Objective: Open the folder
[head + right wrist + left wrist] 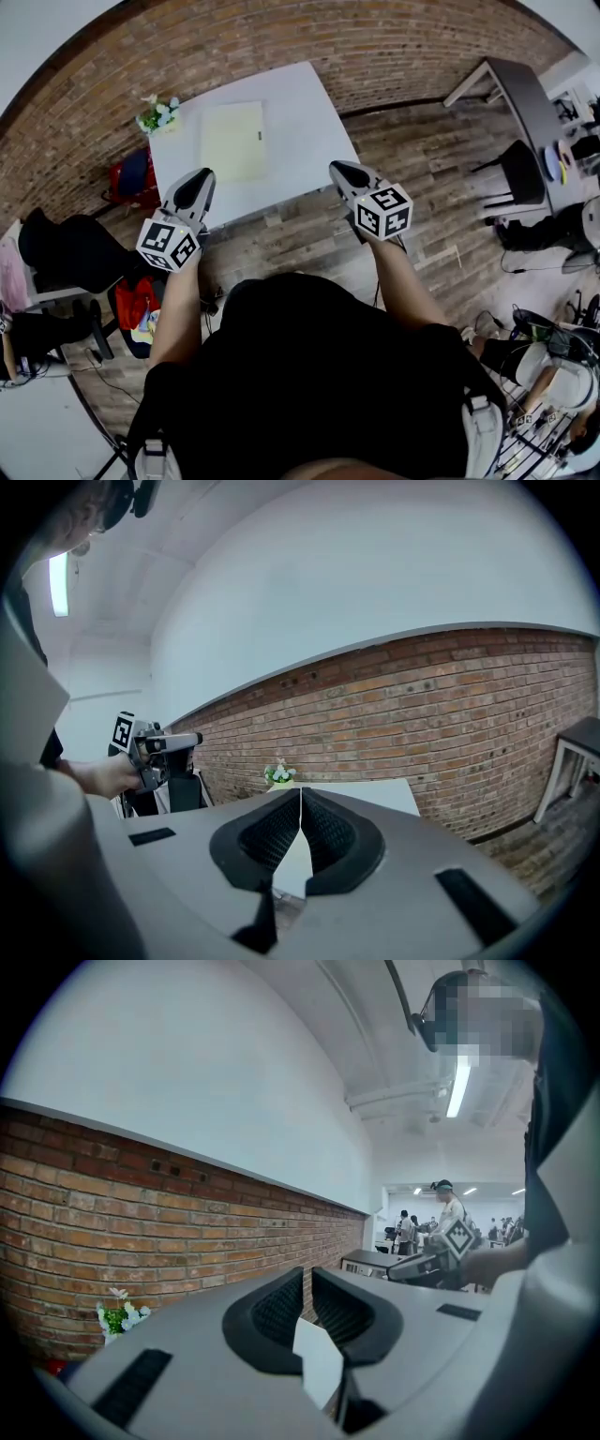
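Grey jaws of the left gripper (307,1277) and right gripper (300,794) are closed together, empty, short of the white table (300,103). Only the head view shows the pale yellow folder (234,141) lying flat on it; flowers (157,112) stand at the far corner by the brick wall (281,37).

L gripper (200,178) held out front in air, L forearm (175,314) bare, stretched fwd. Jaws almost together, only thin slit at tips, nothing betw. L cube (169,244) sits at its rear end, top face up toward me.

R gripper (340,170) out front too, R forearm (401,281) bare, stretched fwd. Jaws closed, tips touching, empty. R cube (384,211) at rear, top face up.

Both point fwd, approx level, side by side, well apart.
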Demonstrator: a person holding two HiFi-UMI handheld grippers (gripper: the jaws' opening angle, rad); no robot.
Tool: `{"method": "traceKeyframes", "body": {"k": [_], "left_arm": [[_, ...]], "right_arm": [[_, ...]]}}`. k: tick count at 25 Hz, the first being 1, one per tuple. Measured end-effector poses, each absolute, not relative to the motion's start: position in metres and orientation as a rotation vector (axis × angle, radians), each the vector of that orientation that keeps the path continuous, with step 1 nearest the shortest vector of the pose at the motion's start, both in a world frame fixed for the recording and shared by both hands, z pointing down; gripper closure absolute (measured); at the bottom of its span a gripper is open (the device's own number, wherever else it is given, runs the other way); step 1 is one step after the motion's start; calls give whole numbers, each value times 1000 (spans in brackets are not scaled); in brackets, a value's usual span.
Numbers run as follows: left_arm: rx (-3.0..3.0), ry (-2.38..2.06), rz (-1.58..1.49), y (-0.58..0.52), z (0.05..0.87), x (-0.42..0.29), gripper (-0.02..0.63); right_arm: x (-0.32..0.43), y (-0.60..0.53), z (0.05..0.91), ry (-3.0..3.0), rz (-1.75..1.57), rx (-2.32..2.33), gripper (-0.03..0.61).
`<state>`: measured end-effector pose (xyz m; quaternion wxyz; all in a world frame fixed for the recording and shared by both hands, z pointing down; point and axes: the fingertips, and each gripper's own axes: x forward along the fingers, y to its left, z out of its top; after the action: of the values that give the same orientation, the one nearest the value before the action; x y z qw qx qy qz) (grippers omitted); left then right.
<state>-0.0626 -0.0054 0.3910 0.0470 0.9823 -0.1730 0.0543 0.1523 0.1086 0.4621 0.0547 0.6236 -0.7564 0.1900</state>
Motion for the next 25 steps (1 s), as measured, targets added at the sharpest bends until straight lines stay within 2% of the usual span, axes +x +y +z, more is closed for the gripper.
{"method": "traceKeyframes", "body": {"k": [10,25], "left_arm": [[2974,-554,189,-13,403,-85,577],[2962,-488,186,-84,416,-84,577]], "right_arm": [[131,98,471,-2302,597,1844,551],[130,46,471,-2223,623,1903,551]]}}
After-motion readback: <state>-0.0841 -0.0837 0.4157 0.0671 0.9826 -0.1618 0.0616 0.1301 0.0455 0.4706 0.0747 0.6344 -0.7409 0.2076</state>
